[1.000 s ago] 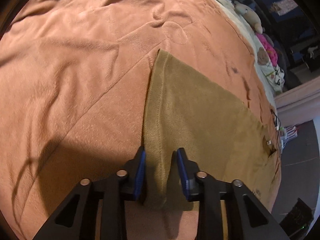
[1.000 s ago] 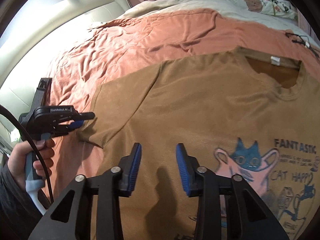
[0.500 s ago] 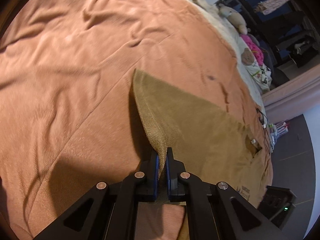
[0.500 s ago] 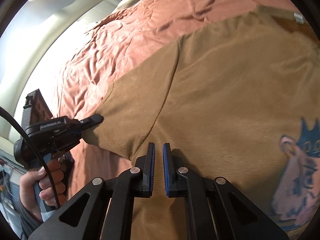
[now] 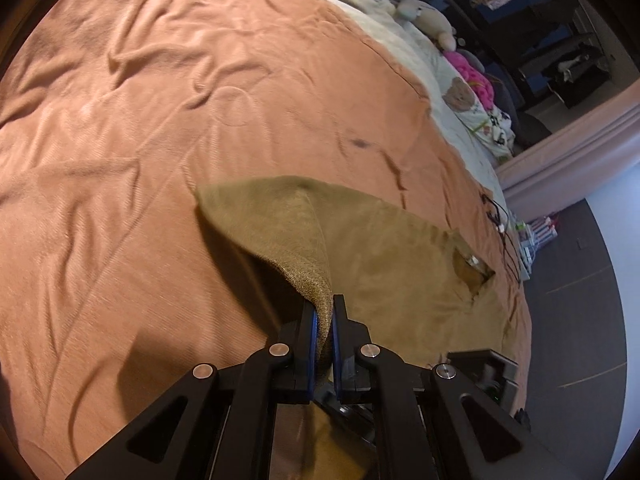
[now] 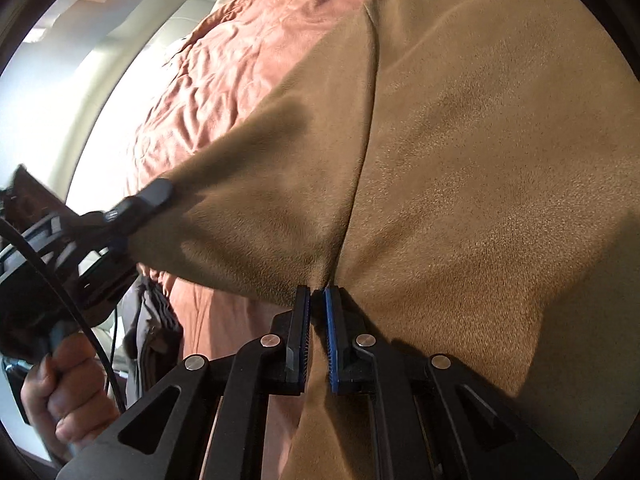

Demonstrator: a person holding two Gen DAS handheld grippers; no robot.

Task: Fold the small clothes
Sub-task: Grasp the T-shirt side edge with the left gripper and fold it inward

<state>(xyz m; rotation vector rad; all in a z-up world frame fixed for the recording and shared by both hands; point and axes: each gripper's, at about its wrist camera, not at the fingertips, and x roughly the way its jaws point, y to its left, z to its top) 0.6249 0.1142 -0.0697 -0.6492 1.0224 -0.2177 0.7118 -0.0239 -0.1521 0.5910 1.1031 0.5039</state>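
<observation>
Left wrist view: left gripper (image 5: 324, 312) clamped narrow on the sleeve edge of the tan T-shirt (image 5: 384, 248), lifting that corner clear of the rust-coloured bedspread (image 5: 160, 120), probably to carry the sleeve inward toward 3 o'clock as a first fold. Right wrist view: right gripper (image 6: 317, 300) pinched tight on a ridge of the same cloth near the sleeve seam, likely to anchor the fold line, with the other gripper biting the sleeve at 9 o'clock. Short-napped, matte tan fabric, spread mostly flat on the bed, neck opening (image 5: 472, 272) out at 3 o'clock.
</observation>
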